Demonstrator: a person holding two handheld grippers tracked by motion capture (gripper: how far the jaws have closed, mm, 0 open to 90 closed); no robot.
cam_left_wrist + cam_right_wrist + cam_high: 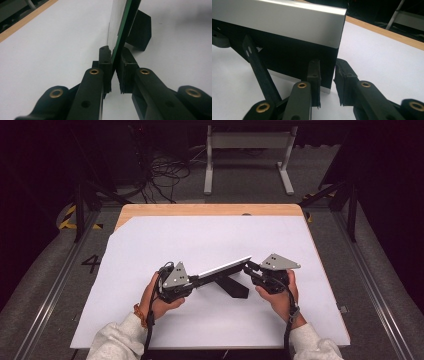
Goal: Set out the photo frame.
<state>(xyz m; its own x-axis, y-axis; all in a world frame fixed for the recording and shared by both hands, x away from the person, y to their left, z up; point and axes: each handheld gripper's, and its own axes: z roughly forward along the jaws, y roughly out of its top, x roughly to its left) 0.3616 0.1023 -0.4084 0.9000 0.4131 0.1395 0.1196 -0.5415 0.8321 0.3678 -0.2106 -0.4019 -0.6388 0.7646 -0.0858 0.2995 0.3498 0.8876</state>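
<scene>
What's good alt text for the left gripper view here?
The left gripper has its two black jaws shut on the edge of a thin flat panel, seen edge-on with a green rim, rising away from the camera. A black stand piece juts from the panel's far side above the white table sheet, with a wooden table edge at upper left.

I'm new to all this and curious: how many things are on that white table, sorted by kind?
Hand-held grippers: 2, the left gripper and the right gripper
Flat panels with a black prop stand, held between them: 1, the panel
White table sheets: 1, the sheet
Total: 4
</scene>
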